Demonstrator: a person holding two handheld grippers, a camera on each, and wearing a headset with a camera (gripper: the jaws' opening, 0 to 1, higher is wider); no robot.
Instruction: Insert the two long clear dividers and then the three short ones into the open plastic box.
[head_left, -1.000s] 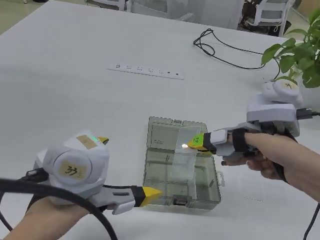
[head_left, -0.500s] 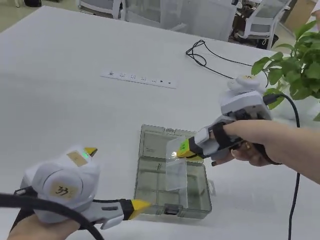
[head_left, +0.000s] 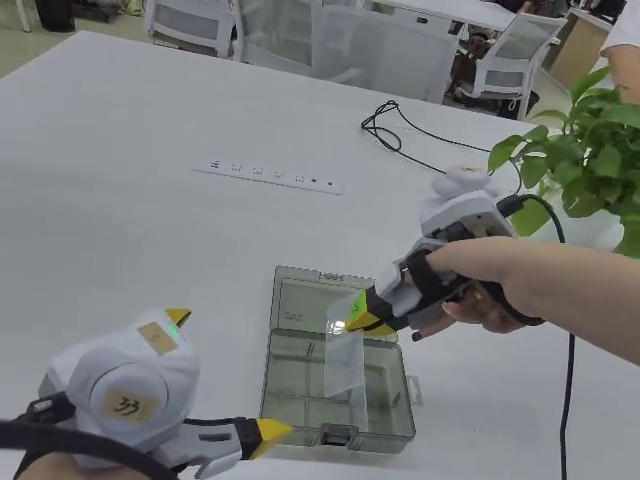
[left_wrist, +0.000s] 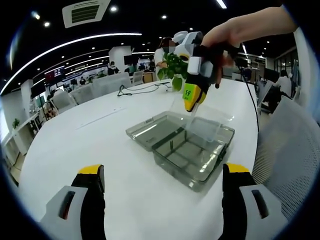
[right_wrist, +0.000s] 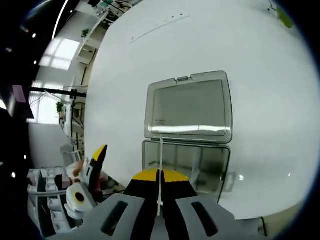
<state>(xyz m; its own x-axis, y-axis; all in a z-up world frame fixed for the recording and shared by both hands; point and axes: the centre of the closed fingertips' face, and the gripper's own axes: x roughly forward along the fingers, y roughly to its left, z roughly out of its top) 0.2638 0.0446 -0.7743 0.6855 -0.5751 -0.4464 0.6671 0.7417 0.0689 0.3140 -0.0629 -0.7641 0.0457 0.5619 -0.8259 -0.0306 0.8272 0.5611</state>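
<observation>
The white worktop (head_left: 120, 200) carries the open plastic box (head_left: 290, 385) close to its near edge, lid thrown back flat toward the far edge; set like that, I'd say, so the tray faces up within reach of both hands. The left gripper (head_left: 224, 374) hovers low by the box's near left corner, fingers spread wide with nothing between them; it looks ready to steady the box, though it is not touching it. The right gripper (head_left: 358, 320) hangs over the tray, tilted downward, its fingers pressed together on the upper edge of a clear divider (head_left: 345, 365); gripping it by the top leaves the lower edge free to go down into the tray. In the right gripper view the sheet runs edge-on straight out from between the yellow fingertips (right_wrist: 172, 176), pointing toward the hinge; its lower part hangs over the middle of the tray, and whether it has met a slot I cannot tell.
</observation>
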